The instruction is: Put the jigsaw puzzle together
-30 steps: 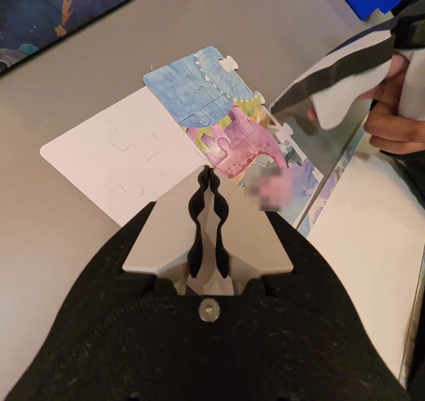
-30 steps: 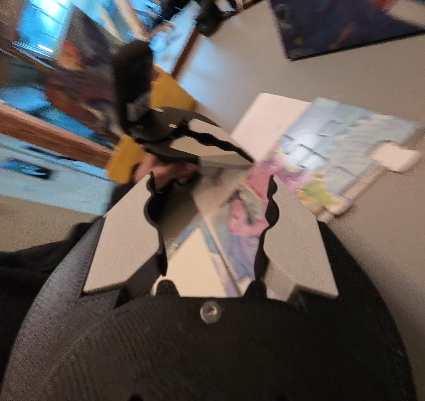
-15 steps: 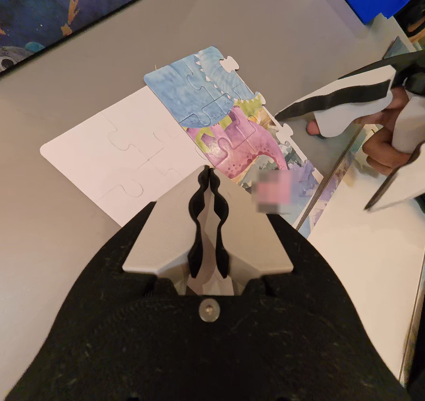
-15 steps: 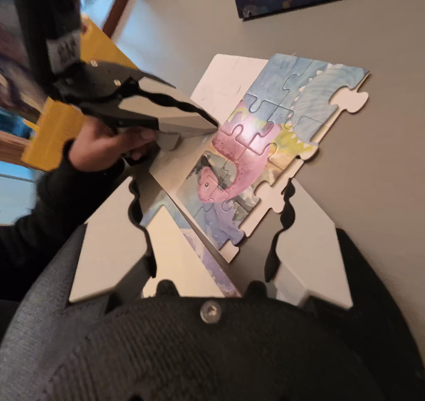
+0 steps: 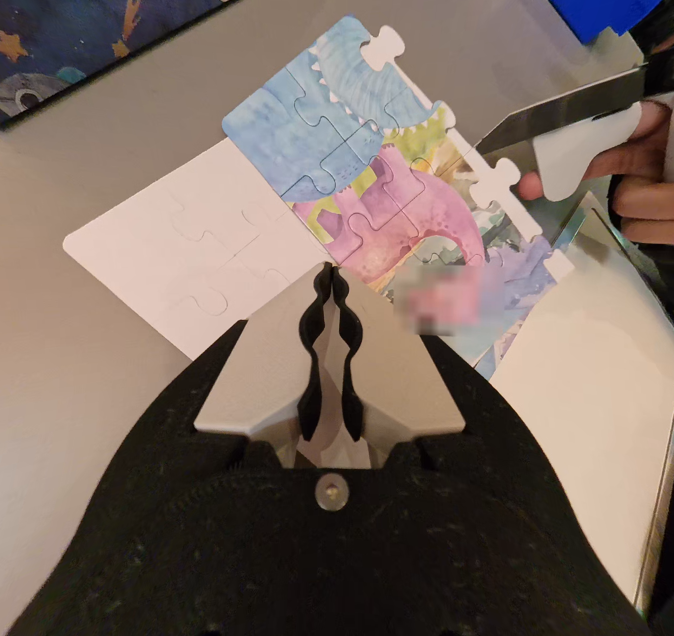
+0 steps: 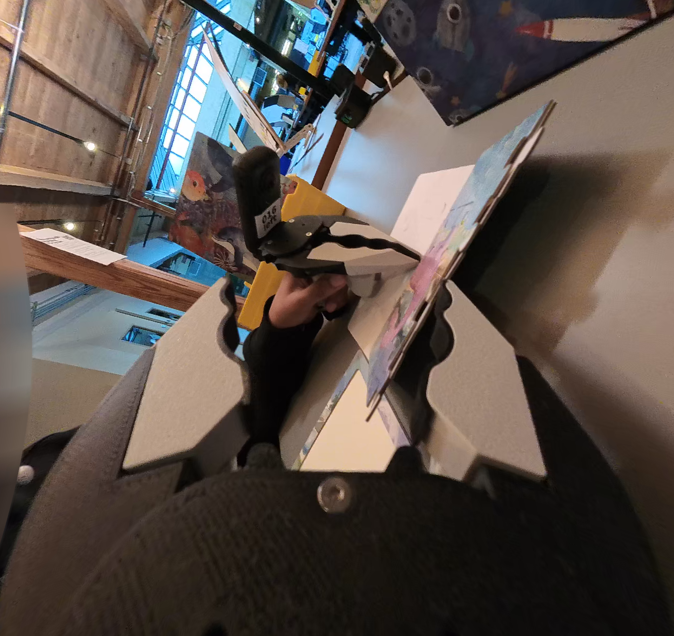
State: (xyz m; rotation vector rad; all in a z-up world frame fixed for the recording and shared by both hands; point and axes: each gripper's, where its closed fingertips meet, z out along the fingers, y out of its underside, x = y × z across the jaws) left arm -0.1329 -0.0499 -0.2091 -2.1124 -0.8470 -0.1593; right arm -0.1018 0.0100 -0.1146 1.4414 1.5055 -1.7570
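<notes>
The jigsaw puzzle [image 5: 368, 166] lies mid-frame on the grey surface [image 5: 91, 144], long axis running upper left to lower right. The left hand-held gripper [image 5: 330, 266], fingers together, presses its near edge; the right hand-held gripper [image 6: 335, 330], fingers apart, straddles its lifted lower-right edge and is nearer.

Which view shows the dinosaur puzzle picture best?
Left wrist view: the dinosaur puzzle is seen from above, seams and printed face clear, though part is mosaicked. Right wrist view catches it nearly edge-on, the picture foreshortened and blurred.
</notes>
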